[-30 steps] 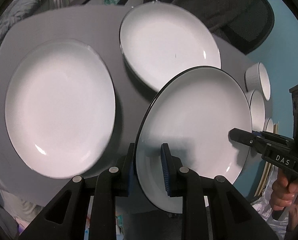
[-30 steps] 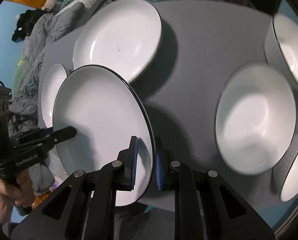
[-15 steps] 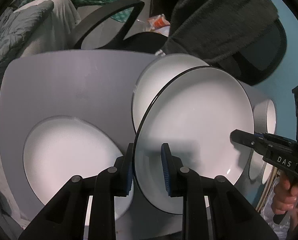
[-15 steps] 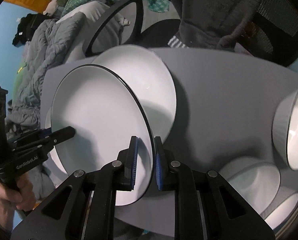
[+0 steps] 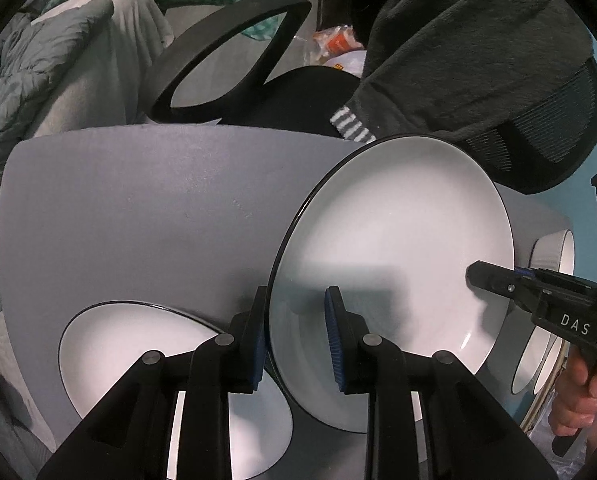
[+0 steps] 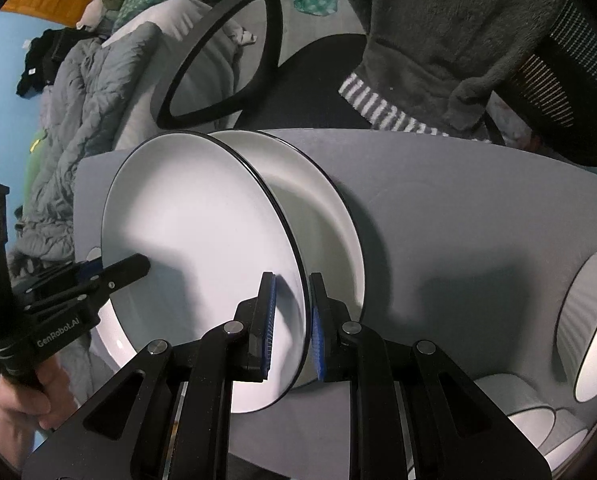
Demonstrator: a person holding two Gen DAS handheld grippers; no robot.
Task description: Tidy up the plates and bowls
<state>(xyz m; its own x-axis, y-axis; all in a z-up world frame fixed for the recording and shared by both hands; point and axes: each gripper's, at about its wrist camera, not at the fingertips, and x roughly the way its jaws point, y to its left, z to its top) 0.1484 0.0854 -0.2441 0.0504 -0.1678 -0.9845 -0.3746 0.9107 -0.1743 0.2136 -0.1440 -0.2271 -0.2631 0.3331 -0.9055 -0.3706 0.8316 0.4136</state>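
Pinching the same plate (image 5: 398,248) rims, both grippers' fingers (image 5: 334,332) now carry it over another plate (image 6: 318,200).

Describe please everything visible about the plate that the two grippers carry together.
The carried plate is round and white with a thin black rim, glossy like glazed ceramic, and empty. It is tilted and lifted above the grey table. The left gripper straddles one side of its rim, and the right gripper straddles the opposite side. It hangs over a second similar plate lying on the table; whether the two touch cannot be told.
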